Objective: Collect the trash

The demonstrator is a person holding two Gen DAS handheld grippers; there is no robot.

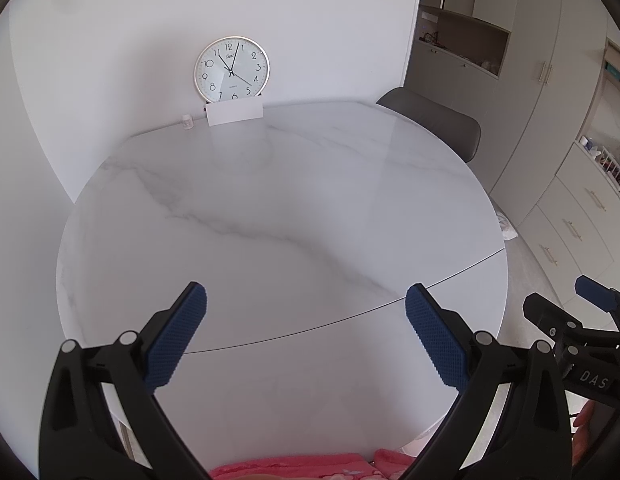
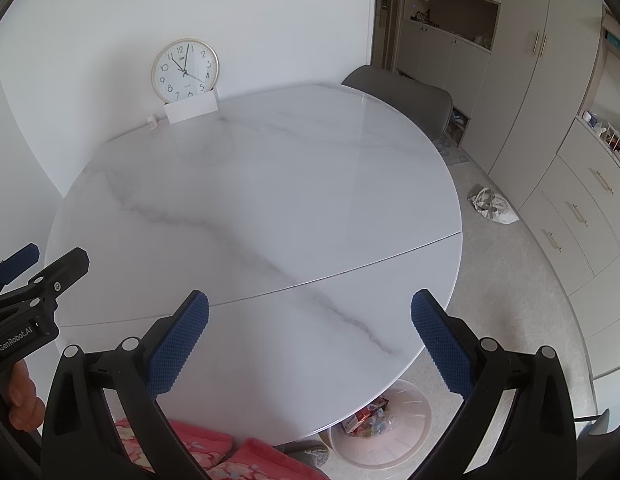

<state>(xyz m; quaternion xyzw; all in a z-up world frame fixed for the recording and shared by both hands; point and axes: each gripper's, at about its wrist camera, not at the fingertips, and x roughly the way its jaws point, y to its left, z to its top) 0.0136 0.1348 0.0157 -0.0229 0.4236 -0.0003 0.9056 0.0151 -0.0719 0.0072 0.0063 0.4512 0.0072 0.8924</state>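
My left gripper (image 1: 305,300) is open above the near part of the round white marble table (image 1: 269,200), nothing between its blue pads. My right gripper (image 2: 310,308) is open too, over the table's (image 2: 249,200) near right edge. Below that edge, on the floor, stands a pale pink bin (image 2: 406,436) holding colourful wrappers (image 2: 366,420). A crumpled white bag (image 2: 492,206) lies on the floor to the right. The right gripper's tip (image 1: 590,292) shows at the right edge of the left wrist view, and the left gripper's tip (image 2: 37,272) at the left edge of the right wrist view.
At the table's far edge a wall clock (image 1: 231,68) leans behind a white card (image 1: 234,114), with a small white object (image 1: 186,122) beside it. A grey chair (image 1: 438,124) stands at the far right. Beige cabinets (image 2: 570,200) line the right side. Pink patterned fabric (image 2: 213,452) lies below me.
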